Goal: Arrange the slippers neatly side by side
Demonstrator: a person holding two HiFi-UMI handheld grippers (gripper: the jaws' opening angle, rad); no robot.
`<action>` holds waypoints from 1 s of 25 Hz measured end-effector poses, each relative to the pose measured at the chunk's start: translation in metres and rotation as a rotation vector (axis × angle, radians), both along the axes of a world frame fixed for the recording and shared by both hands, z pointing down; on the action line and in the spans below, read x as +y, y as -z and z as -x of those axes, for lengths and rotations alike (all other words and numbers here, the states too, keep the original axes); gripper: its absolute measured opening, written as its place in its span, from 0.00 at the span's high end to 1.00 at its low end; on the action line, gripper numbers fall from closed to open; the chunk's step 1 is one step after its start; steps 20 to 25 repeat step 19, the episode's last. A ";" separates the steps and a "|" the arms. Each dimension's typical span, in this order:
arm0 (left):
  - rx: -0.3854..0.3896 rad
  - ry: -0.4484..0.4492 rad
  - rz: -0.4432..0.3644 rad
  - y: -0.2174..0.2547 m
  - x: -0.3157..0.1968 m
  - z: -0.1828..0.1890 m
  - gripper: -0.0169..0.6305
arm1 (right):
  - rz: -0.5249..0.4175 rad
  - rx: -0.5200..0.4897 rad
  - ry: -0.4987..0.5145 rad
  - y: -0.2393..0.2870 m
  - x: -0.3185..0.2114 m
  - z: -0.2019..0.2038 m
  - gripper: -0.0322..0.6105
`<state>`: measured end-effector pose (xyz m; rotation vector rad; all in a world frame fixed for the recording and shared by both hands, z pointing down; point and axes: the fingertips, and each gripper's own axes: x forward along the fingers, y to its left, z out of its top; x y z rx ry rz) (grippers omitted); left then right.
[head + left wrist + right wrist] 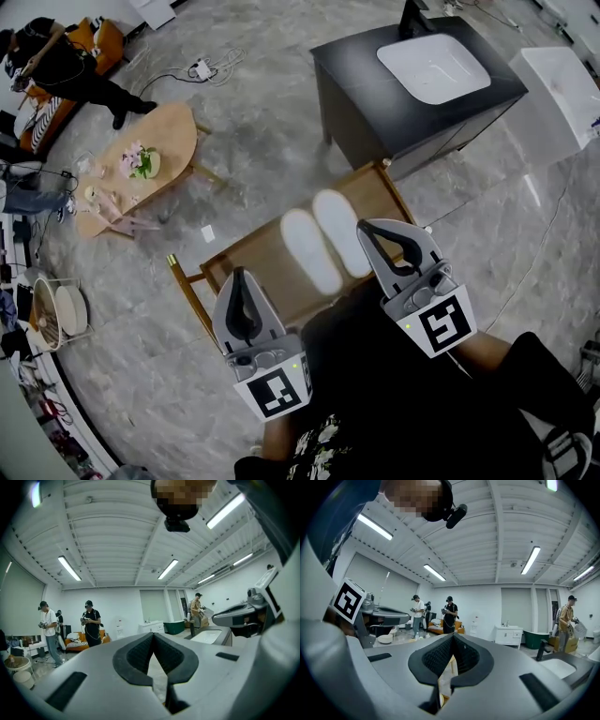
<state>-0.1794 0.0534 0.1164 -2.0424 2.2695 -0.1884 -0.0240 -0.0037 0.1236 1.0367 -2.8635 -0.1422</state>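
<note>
Two white slippers, one (pixel 307 248) and the other (pixel 340 231), lie side by side, soles up or flat, on a low wooden rack (pixel 246 260) in the head view. My left gripper (pixel 240 273) hovers over the rack's near left part, shut and empty. My right gripper (pixel 373 228) is just right of the right-hand slipper, also shut with nothing in it. In the left gripper view the jaws (pixel 153 635) meet at the tip and point level across the room. The right gripper view shows its jaws (pixel 452 635) closed the same way. Neither gripper view shows the slippers.
A black cabinet (pixel 375 112) with a white basin (pixel 433 66) stands just beyond the rack. An oval wooden coffee table (pixel 155 155) with small items is at the left. A white unit (pixel 562 94) is far right. Several people stand across the room (pixel 91 623).
</note>
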 end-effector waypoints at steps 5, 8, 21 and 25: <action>0.010 -0.025 0.008 -0.004 0.003 0.002 0.97 | 0.003 0.014 -0.027 -0.007 0.007 0.002 0.95; 0.014 -0.027 0.002 -0.005 0.006 0.006 0.97 | 0.005 0.023 -0.030 -0.010 0.010 0.007 0.95; 0.035 -0.030 -0.002 -0.006 0.011 0.015 0.97 | -0.007 0.033 -0.024 -0.008 0.016 0.023 0.95; 0.035 -0.030 -0.002 -0.006 0.011 0.015 0.97 | -0.007 0.033 -0.024 -0.008 0.016 0.023 0.95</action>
